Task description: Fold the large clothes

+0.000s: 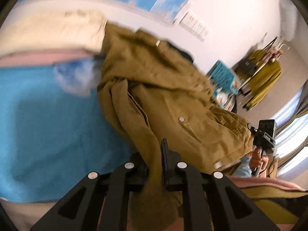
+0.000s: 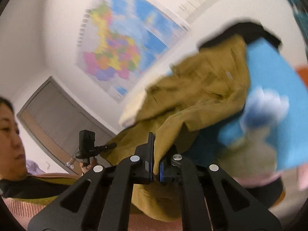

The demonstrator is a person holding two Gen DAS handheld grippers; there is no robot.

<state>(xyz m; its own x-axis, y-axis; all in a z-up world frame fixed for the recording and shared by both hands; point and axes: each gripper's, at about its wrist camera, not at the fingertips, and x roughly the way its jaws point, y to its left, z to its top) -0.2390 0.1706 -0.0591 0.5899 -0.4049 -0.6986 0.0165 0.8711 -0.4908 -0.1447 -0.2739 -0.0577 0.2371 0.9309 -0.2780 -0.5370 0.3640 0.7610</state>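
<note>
Spreading over a blue bed cover [image 1: 48, 125], an olive jacket [image 1: 163, 88] stretches away from both claws, lifted at its near edge; the left claw [image 1: 156, 165] and right claw [image 2: 156, 154] each clench that hem, side by side.

Both tools are being shown as matte black plastic. The left gripper [image 1: 156, 159] is being seen with four angled link bars, each pinned by a round silver screw head, and flat black fingers [image 1: 164, 154]. The right gripper [image 2: 155, 154] is being seen with the same bars and screws, its pads edged in blue. A ribbed pink garment [image 2: 19, 206] is being worn by the person.
</note>
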